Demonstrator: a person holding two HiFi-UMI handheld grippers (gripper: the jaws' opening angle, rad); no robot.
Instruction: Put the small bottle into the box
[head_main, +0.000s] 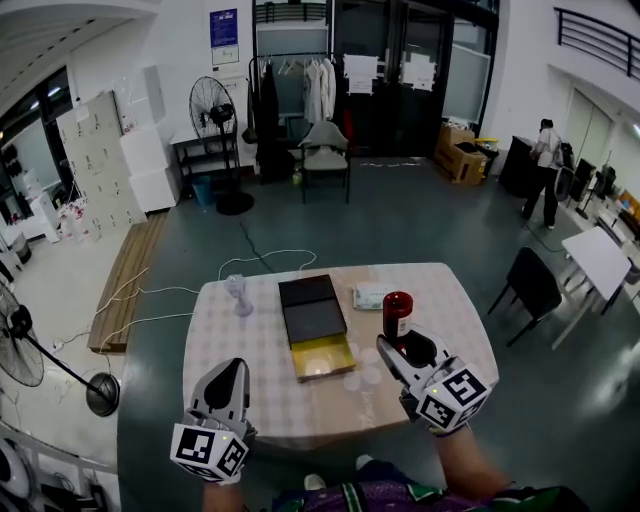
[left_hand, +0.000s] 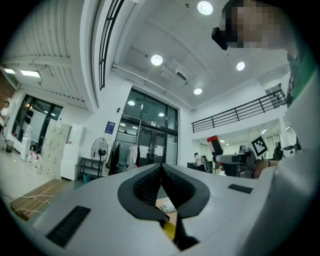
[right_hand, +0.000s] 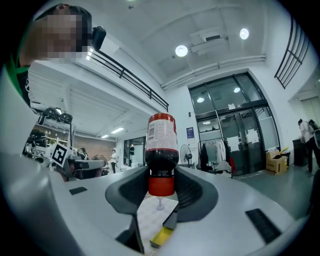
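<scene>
right gripper (right_hand: 161, 175) clenched on the small bottle (right_hand: 161, 145), pads pressing both sides of the red cap and neck; the bottle's body sticks out past the jaw tips, dark liquid inside, red at the far end. the white label wraps the upper body with a barcode and lines of fine print, too small to read. in the head view the same small bottle (head_main: 397, 312) is over the right part of the table (head_main: 250, 400), right of the box (head_main: 313, 322) and apart from it, not inside; cannot tell whether it touches the cloth. the box lies open at table centre, black panels at the far end, a yellow section nearest the person. a flat pale packet (head_main: 372, 295) sits between the box and the bottle's side of the table, any print on it illegible. a small clear stemmed piece (head_main: 238, 295) stands left of the box. left gripper (left_hand: 161, 167) has its jaws closed together with nothing between them; in the head view it hovers at the table's near left edge (head_main: 235, 370). each gripper carries a cube with black-and-white square markers (head_main: 450, 395), pattern only, no lettering. a blue poster (head_main: 224, 28) on the far wall and white sheets (head_main: 360, 70) on the glass doors carry text too small to read.
</scene>
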